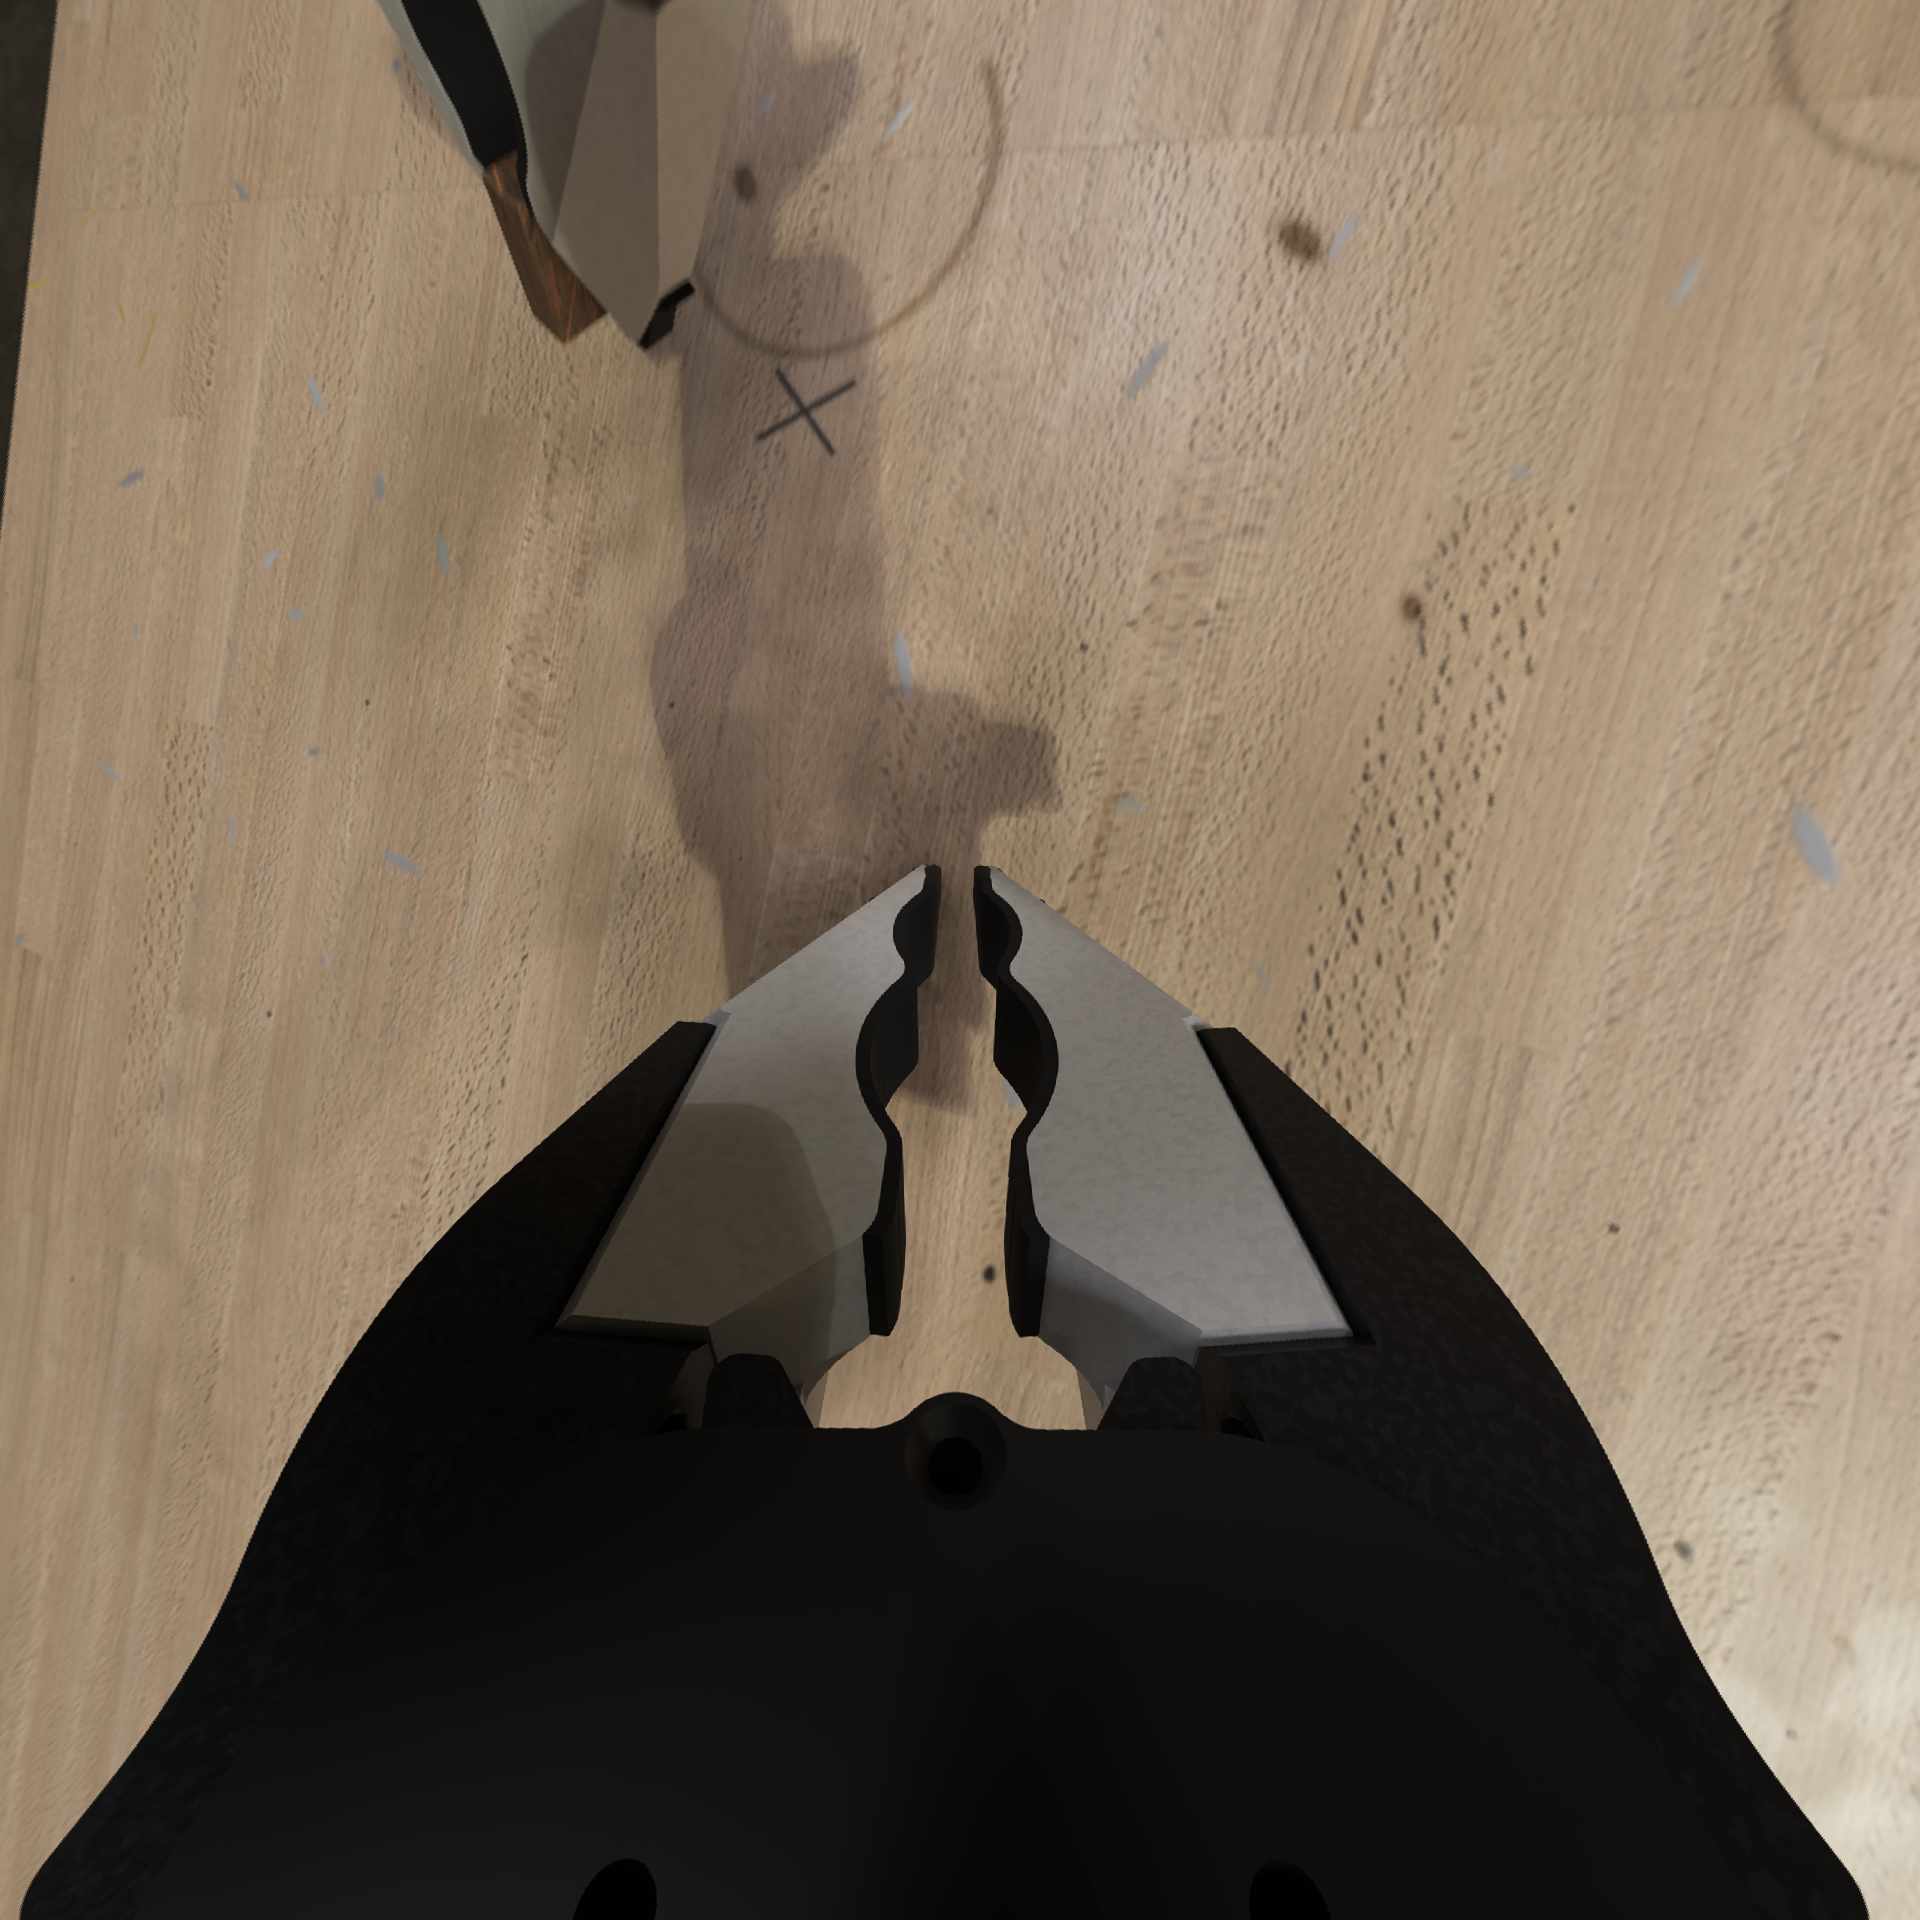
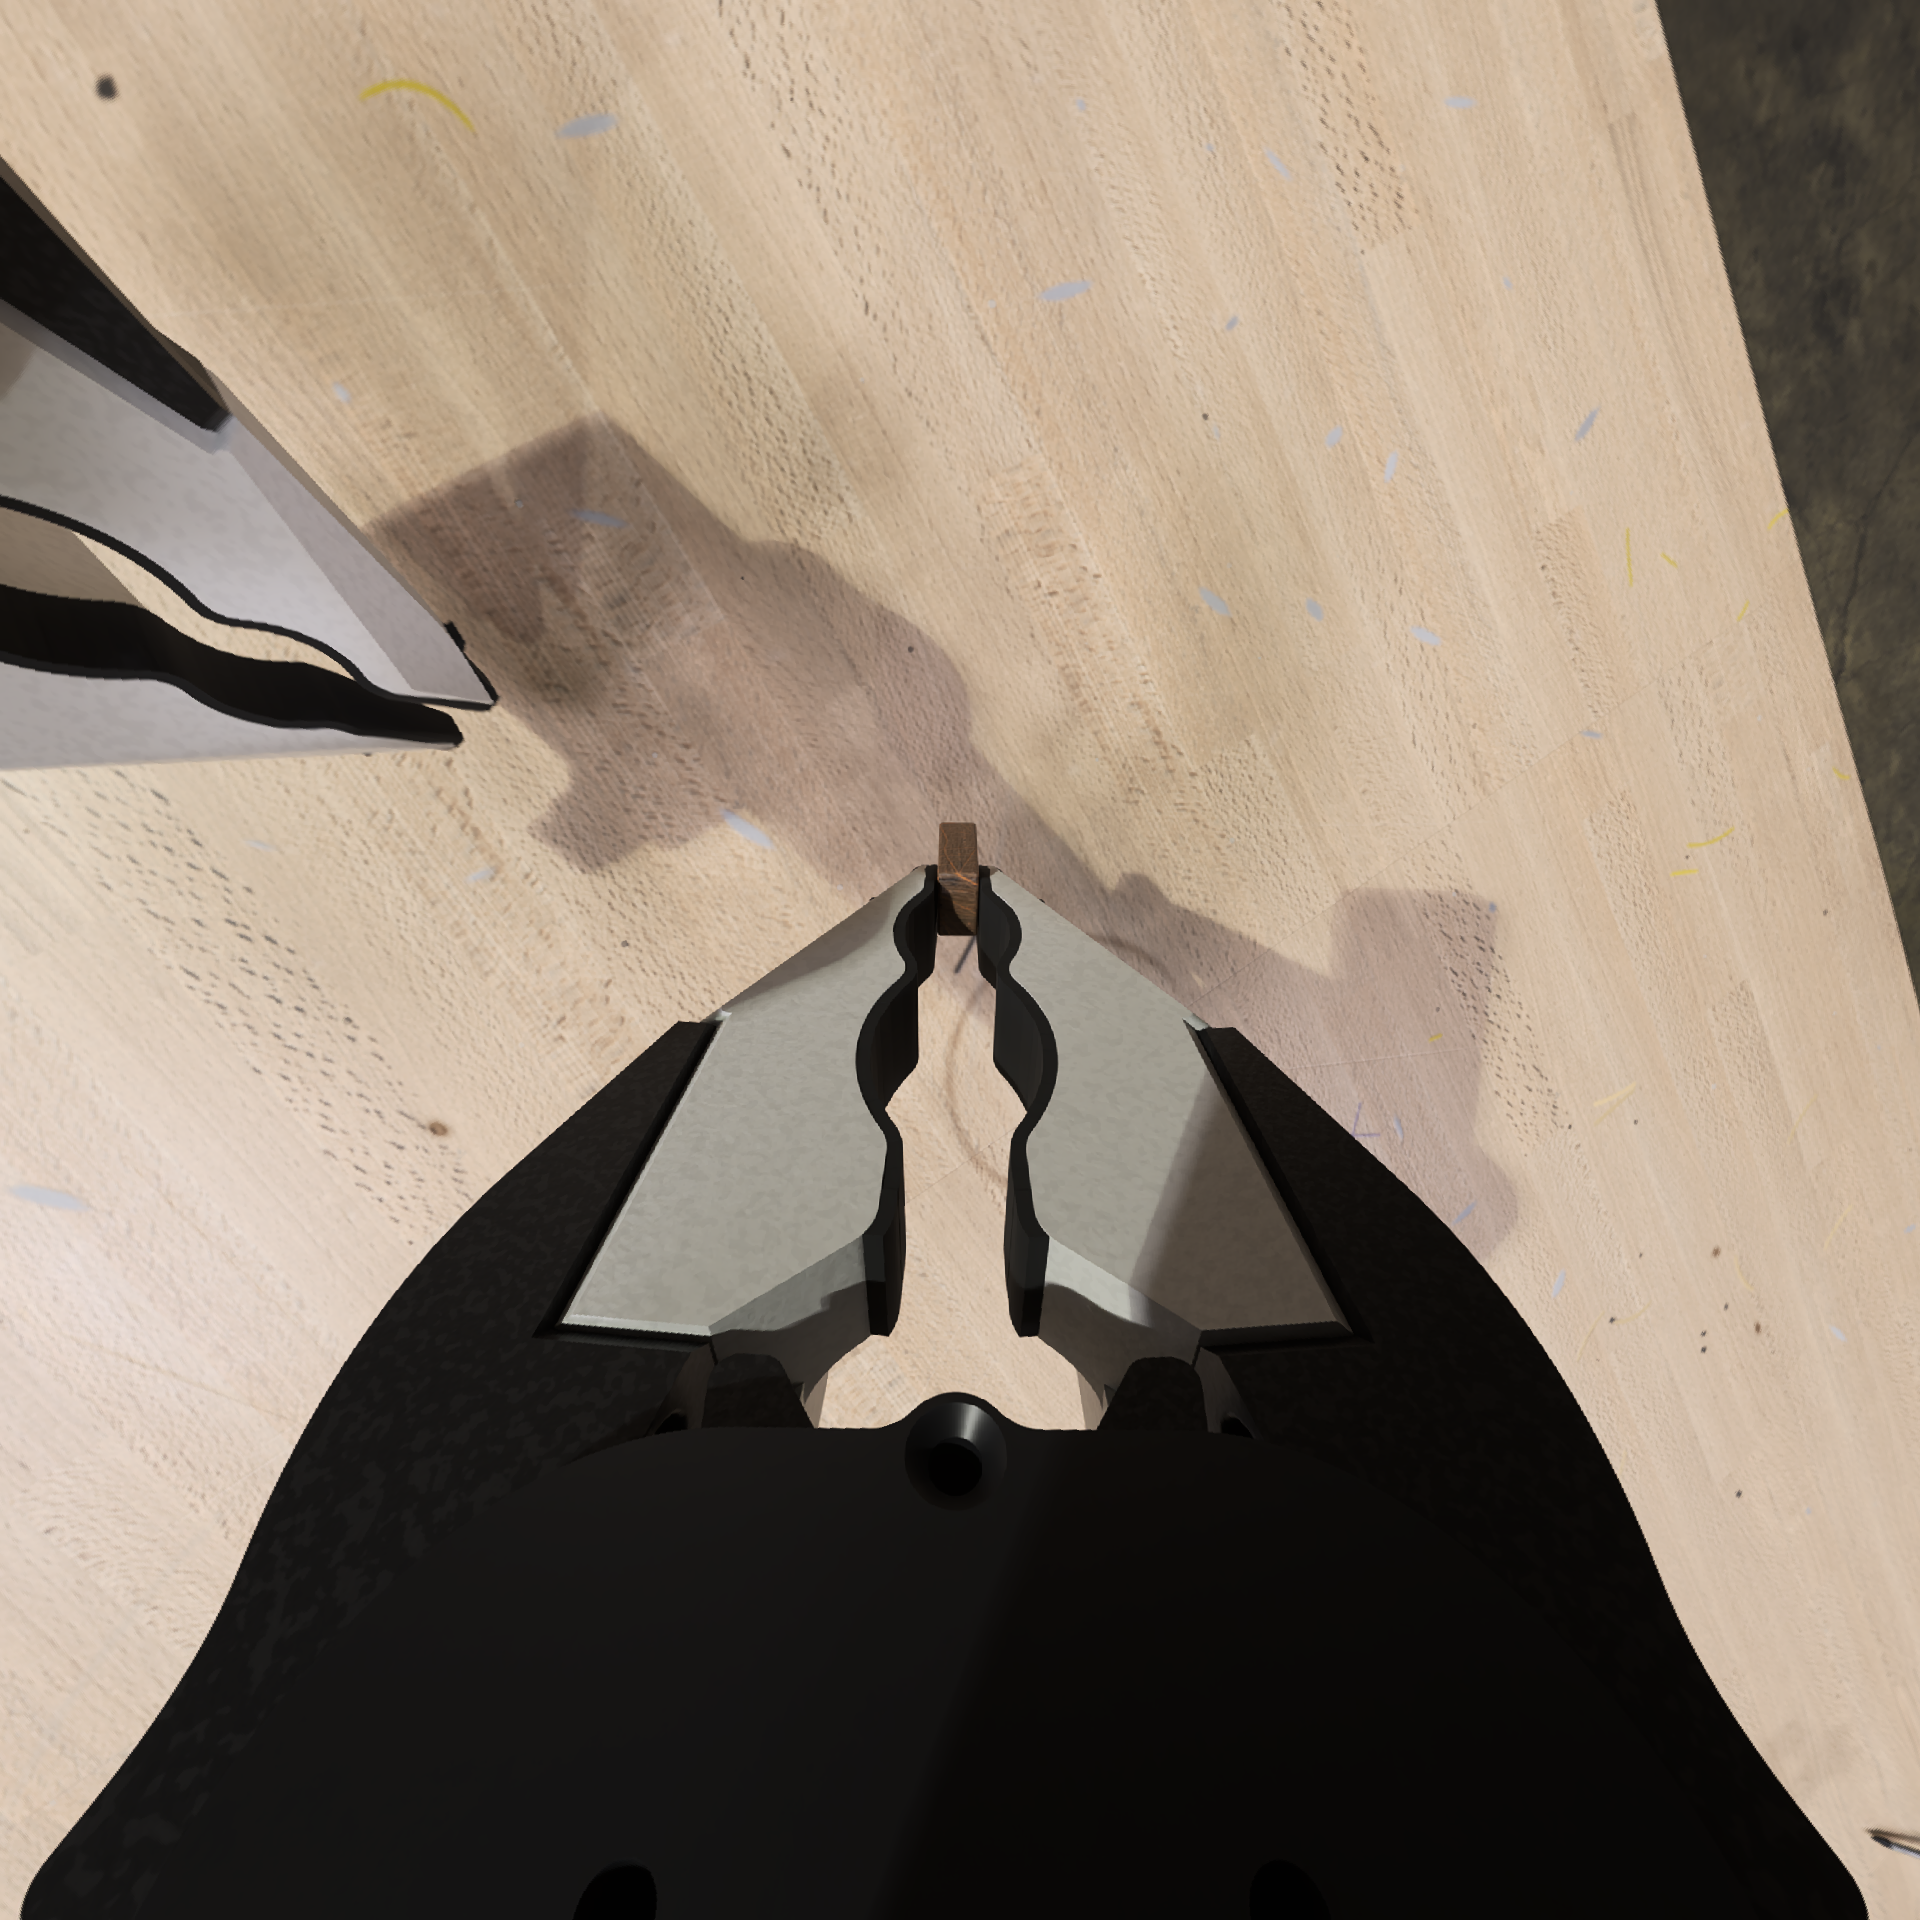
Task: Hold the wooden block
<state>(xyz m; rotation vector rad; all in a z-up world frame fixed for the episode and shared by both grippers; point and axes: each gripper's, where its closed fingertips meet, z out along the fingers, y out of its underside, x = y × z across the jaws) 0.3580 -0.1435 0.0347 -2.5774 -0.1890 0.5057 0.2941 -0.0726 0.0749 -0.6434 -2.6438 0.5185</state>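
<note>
Surface: pale wood, scuffed, takes up most of both views, dark floor past its edge. It lies below both sets of jaws, and nothing rests on it near them apart from a small pencilled cross and a faint ring stain ahead of the left jaws.

Right gripper: jaws clamped on the block, pinching it right at the tips. Block pokes out a little ahead of the tips, and a short bit runs back between them. From the left wrist view the same gripper sits far ahead and to the left of the left jaws, block along its tip. Shadows on the surface stand off from the tips, so the block looks lifted clear, not resting; can't be fully sure.

Left gripper: jaws nearly together, thin slit between them, nothing inside. In the right wrist view it sits well to the left of the right jaws, apart from the block.

Progress: grasp looks done, block in the right jaws. What's left is just keeping the hold steady. The grip is only at the tips, so slipping is the risk. Left gripper has no part so far.
</note>
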